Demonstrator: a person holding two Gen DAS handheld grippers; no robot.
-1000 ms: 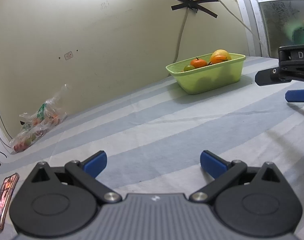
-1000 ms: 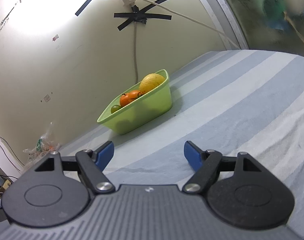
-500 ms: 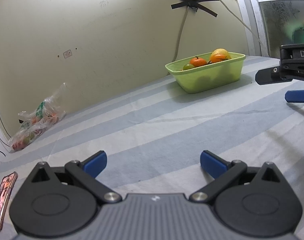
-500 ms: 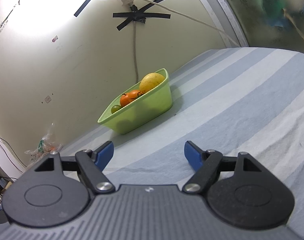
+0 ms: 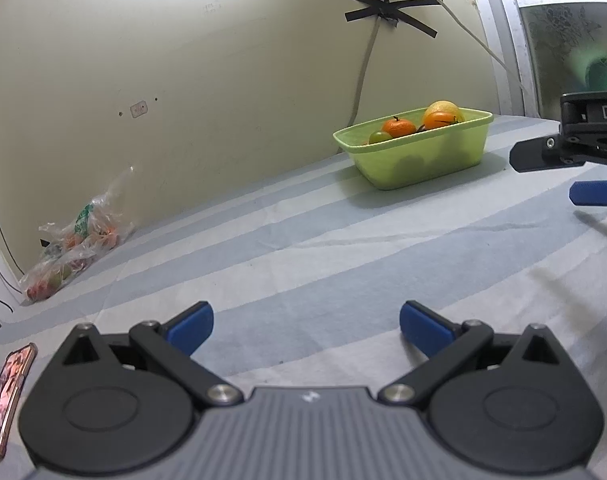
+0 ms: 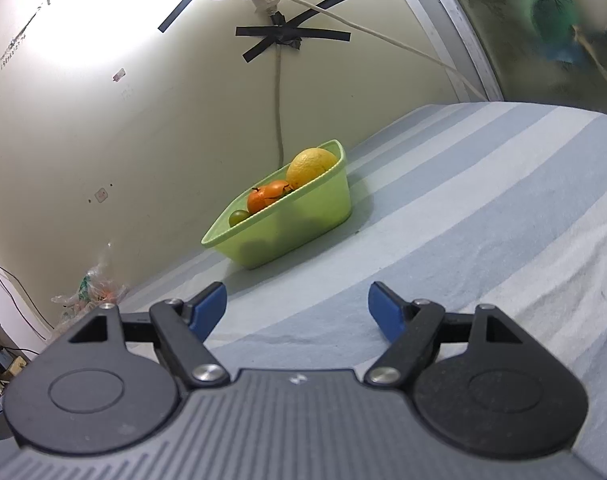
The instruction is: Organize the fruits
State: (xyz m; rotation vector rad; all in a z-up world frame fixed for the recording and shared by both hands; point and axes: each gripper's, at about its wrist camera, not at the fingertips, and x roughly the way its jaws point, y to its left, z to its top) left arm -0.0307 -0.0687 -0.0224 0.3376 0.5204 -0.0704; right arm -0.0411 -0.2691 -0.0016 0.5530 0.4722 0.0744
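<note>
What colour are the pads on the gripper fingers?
Blue. The pads on black fingers show best in the right wrist view.

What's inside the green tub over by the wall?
Above the green tub's rim show a large yellow citrus, an orange tangerine and a small green fruit. The tub's wall hides whatever lies lower down.

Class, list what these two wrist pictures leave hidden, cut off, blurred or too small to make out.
1. Lower fruit in the green tub: both views, the cloudy wall shows only shadows.
2. Plastic bag contents: left view, crumpled film; right view, too small.
3. Right claw: left view, cut by the right edge.
4. Phone: left view, cut by the left edge.
5. Green shape behind patterned glass: blurred.
</note>
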